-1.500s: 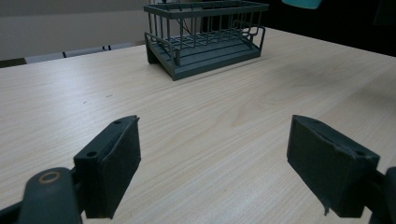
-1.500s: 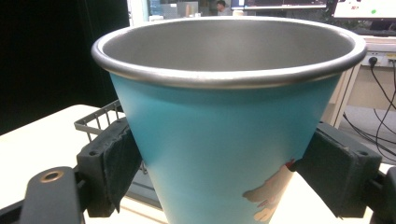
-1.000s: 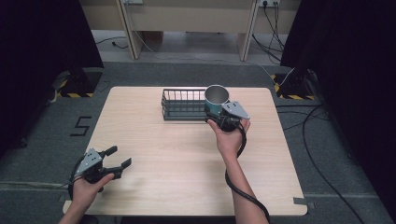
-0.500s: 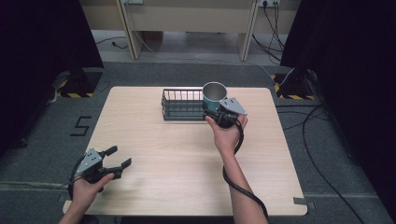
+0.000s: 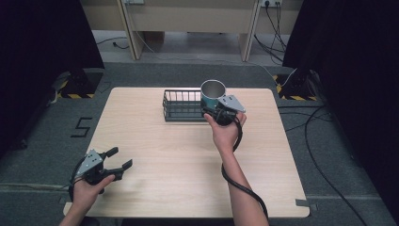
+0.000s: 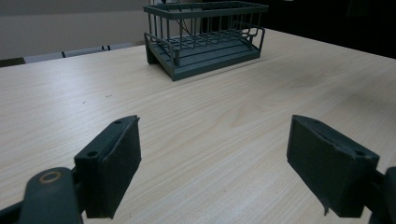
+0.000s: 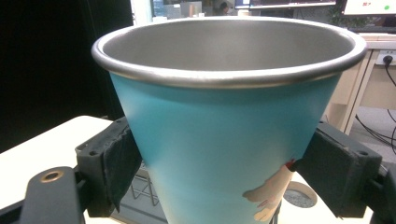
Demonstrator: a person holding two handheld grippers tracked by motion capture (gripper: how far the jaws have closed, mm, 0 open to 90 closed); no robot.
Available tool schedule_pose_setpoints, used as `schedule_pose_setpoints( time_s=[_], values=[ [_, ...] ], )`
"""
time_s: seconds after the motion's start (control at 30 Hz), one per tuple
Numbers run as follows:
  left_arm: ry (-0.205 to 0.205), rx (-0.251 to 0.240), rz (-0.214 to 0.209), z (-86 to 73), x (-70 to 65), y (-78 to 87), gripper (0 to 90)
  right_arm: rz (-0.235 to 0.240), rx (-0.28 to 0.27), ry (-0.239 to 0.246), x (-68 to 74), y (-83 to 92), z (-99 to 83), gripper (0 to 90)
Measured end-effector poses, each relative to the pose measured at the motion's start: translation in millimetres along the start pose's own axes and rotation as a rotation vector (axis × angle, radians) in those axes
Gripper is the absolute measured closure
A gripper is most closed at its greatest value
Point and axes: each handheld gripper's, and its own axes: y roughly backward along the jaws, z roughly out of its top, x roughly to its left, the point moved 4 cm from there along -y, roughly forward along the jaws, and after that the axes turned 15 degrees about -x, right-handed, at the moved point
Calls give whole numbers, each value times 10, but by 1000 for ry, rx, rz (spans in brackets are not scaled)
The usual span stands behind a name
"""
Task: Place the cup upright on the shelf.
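A teal metal cup (image 5: 212,94) with a steel rim is held upright in the air over the right end of a dark wire basket (image 5: 181,105). My right gripper (image 5: 214,110) is shut on the cup (image 7: 219,135), one pad on each side of its lower wall. The cup's bottom is hidden. My left gripper (image 5: 119,159) rests low over the table's front left corner, open, with nothing between its fingers. In the left gripper view the basket (image 6: 205,39) stands far ahead on the bare wood beyond the left gripper (image 6: 214,170).
The light wooden table (image 5: 160,160) carries just the basket at its back middle. A cable (image 5: 237,181) trails from the right gripper along the forearm. Dark curtains, floor cables and a desk frame lie beyond the table's far edge.
The right gripper has carried the cup slightly to the left and up, now over the basket's right end. The left gripper has stayed put.
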Motion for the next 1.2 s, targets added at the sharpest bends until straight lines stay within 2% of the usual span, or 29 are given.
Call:
schedule_pose_setpoints(
  time_s=[1.2],
  values=[
    [6, -5, 1, 2, 7, 2, 172, 30, 18, 5, 141, -302, 31, 186]
  ],
)
